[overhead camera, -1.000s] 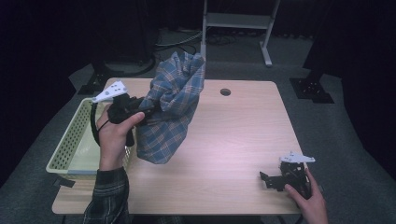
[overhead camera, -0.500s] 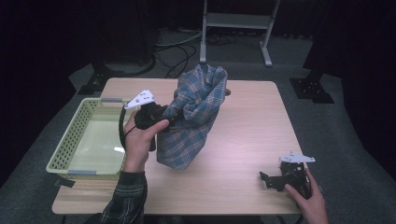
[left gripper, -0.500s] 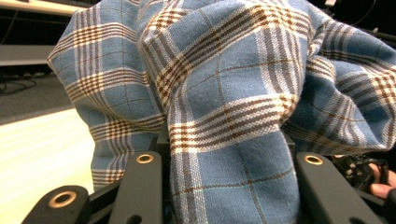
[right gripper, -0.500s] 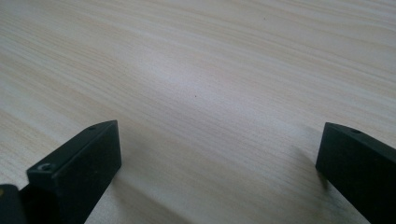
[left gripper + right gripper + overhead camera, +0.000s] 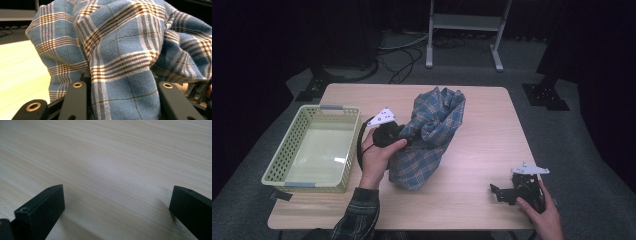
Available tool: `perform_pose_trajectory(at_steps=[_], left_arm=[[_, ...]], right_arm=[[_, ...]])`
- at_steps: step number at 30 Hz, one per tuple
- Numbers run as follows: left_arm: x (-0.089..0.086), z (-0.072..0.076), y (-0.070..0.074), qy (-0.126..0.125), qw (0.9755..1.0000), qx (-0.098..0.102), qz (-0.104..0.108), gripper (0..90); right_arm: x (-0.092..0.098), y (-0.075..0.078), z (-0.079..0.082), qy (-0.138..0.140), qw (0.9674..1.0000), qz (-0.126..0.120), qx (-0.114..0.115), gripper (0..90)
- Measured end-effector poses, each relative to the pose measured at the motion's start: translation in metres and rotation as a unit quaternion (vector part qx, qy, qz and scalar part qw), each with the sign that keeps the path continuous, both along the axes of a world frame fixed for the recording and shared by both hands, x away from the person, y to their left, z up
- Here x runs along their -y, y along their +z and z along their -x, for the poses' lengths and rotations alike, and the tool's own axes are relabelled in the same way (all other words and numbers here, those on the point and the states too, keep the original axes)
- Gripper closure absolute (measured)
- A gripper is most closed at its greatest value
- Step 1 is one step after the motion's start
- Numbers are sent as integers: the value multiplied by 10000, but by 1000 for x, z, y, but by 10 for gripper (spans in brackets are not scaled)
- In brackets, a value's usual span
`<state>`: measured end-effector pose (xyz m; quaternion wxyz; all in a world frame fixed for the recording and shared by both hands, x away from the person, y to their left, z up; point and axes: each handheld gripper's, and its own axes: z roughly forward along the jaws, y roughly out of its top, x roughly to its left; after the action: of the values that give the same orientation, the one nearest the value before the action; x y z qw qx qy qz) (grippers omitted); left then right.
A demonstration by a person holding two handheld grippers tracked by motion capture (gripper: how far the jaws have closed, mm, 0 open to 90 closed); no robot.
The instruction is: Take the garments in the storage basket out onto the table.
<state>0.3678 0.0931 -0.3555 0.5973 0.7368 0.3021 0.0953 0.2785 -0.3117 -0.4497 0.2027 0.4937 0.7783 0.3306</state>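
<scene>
Two grippers are seen: the left gripper [image 5: 404, 136] is clamped on a crumpled blue plaid cloth [image 5: 429, 137] mid-table, right of the pale yellow plastic basket [image 5: 277, 165]; the right gripper [image 5: 502, 192], jaws apart, rests near-right on the light wooden table [image 5: 482, 115].

Bare tabletop [image 5: 482, 145] right of the plaid cloth [image 5: 427, 145]; basket [image 5: 277, 167] seemingly blocking the left.

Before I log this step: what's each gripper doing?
Left gripper: shut on the plaid cloth.
Right gripper: open, holding nothing, low over the table.
</scene>
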Motion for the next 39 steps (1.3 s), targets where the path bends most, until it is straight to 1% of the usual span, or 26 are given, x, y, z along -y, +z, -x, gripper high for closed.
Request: perform_pose_trajectory(at_steps=[4,9,15,17,21,23,25,30,32,39], left_arm=[[7,-3,-13,-12,9998,-101,-150,599],[13,-7,-26,-48,9993,-250,-277,599],[24,-11,-33,-171,9978,-362,-537,594],[28,-13,-35,-196,9967,-417,-664,592],[35,-16,-38,-224,9946,-562,-847,589],[38,-17,-38,-225,9934,-600,-951,588],[41,-18,-39,-248,9916,-686,-1072,584],[49,-21,-42,-278,9868,-798,-1378,573],[51,-22,-43,-306,9854,-833,-1456,570],[59,-25,-45,-334,9813,-951,-1637,551]], right_arm=[[0,0,0,3,10000,0,4,0],[0,0,0,4,10000,-1,-2,0],[0,0,0,-1,10000,0,-5,0],[0,0,0,0,10000,-1,-2,0],[0,0,0,1,10000,0,-2,0],[0,0,0,1,10000,0,-2,0],[0,0,0,0,10000,-1,-2,0],[0,0,0,0,10000,0,-1,0],[0,0,0,0,10000,0,-1,0],[0,0,0,1,10000,-1,-2,0]])
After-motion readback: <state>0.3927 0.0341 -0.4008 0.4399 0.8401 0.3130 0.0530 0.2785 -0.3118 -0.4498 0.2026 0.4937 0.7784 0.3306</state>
